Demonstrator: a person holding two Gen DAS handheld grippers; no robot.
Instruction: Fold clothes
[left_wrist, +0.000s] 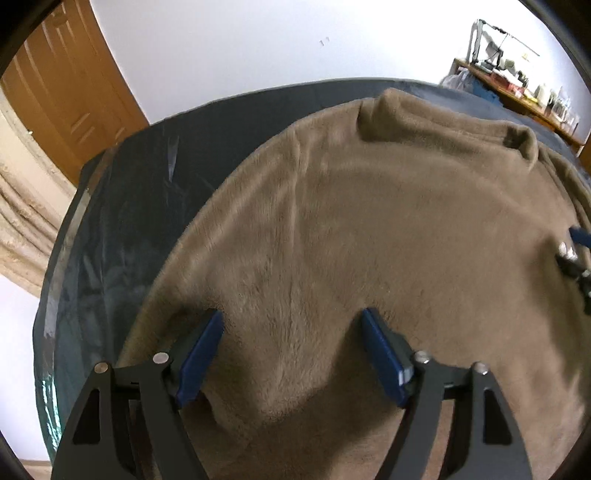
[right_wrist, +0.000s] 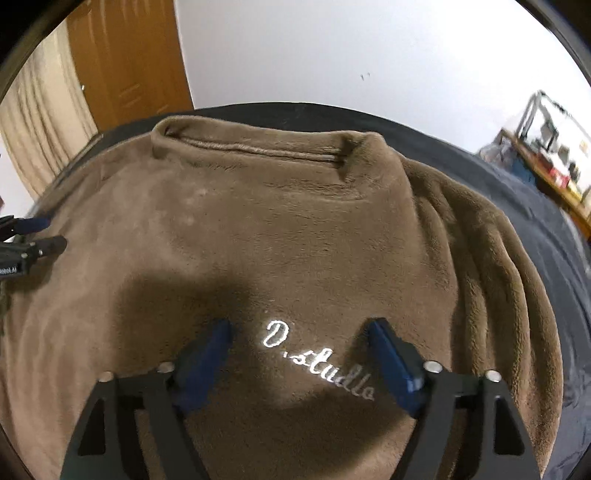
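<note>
Right gripper at bottom centre, jaws wide apart, nothing between the blue pads, hanging over the brown sweater. Sweater lies flat on a dark cover, collar toward the top of the frame, folds bunched along its right side. White script lettering (reads roughly "D.studio") sits between the fingers, partly in shadow. Left gripper pokes in at the left edge over the sweater; can't tell its jaw state. Wooden door upper left, curtain beside it, cluttered desk far right.
</note>
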